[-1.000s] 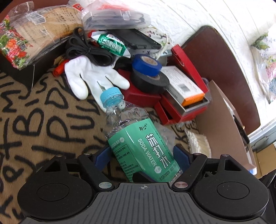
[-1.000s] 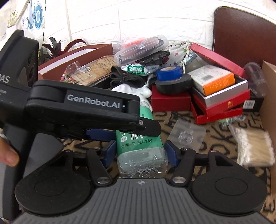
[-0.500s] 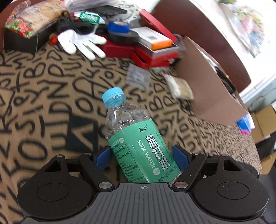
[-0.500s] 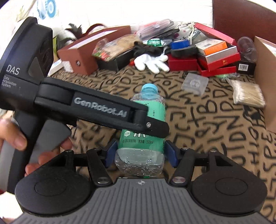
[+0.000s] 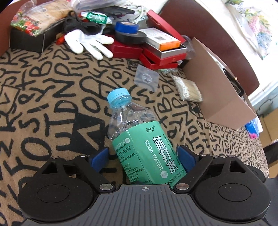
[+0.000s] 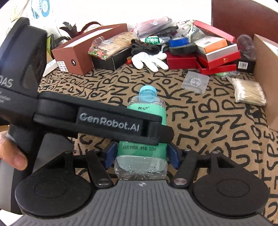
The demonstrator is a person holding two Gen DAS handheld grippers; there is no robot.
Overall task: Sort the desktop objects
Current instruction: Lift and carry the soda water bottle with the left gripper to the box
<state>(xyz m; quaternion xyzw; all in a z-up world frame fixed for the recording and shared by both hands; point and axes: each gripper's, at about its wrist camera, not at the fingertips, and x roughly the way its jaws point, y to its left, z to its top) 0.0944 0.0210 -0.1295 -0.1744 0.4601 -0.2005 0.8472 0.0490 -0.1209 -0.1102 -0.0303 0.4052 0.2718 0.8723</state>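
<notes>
You have one soda water bottle (image 5: 142, 139) near you on the lettered cloth (image 5: 43, 107), one white glove (image 5: 88, 42) at the far side, and two tape rolls (one blue (image 5: 126, 27) stacked on one black (image 5: 130, 36)). Count one clear flat packet (image 5: 146, 78), one bundle of cotton swabs (image 5: 188, 89), one brown cardboard box (image 5: 217, 90) on the right, and two grippers.

White brick-textured wall (image 6: 107, 10), dark brown chair back (image 5: 208, 31), letter-print tablecloth (image 5: 52, 97), bright daylight washing in
</notes>
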